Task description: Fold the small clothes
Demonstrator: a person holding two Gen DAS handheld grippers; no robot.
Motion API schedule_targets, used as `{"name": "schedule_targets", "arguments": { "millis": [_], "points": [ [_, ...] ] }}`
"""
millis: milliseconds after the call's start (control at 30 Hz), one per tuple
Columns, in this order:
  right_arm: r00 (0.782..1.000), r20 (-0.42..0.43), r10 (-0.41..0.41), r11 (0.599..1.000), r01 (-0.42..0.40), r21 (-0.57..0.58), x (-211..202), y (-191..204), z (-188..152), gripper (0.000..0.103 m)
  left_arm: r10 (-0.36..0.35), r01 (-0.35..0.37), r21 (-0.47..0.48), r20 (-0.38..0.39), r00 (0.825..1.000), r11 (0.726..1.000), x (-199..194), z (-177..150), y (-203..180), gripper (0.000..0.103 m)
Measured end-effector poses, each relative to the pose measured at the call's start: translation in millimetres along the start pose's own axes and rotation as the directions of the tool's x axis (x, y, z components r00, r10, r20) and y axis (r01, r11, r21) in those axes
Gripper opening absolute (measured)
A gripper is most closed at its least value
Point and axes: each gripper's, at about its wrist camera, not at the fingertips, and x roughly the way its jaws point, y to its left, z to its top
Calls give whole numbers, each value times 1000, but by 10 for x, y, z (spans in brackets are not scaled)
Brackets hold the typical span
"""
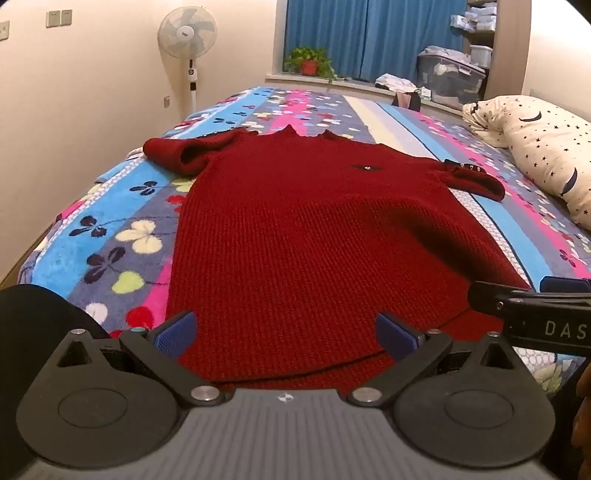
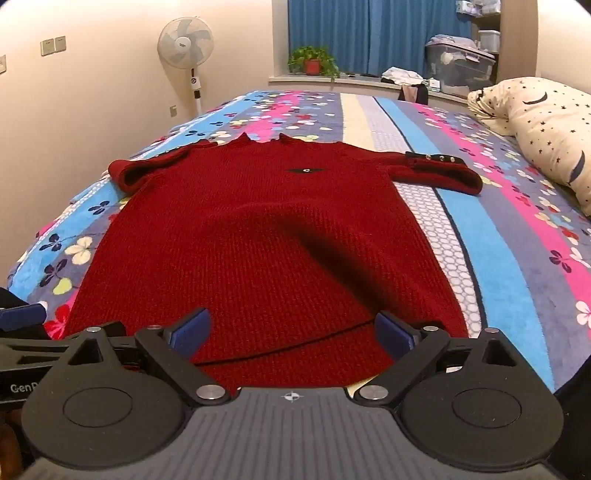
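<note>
Both my tools, left tool & right tool, gape empty over sweater hem, frame bottom. Fold unstarted; next, pinch hem corners.

Sweater hem perhaps under tongs

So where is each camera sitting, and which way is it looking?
Left wrist: on the left gripper at the red sweater's hem, looking up the bed toward the blue curtains; its open fingers show, plus the right gripper at the right edge.
Right wrist: on the right gripper, a bit further right, facing the same way; open fingers show, left gripper at the left edge.
Both share the sweater, fan, potted plant and star pillow.
</note>
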Motion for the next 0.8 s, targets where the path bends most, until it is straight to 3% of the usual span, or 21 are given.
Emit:
{"name": "schedule_targets", "arguments": {
  "millis": [467,800],
  "points": [
    [999,30,-12,998,14,-68,34,19,4,96,21,-21,-4,-6,1000,1000,12,-9,11,103],
    [999,48,13,999,-11,-47,5,39,-7,95,23,-23,-10,-3,1000,1000,21,-5,17,103]
  ]
}}
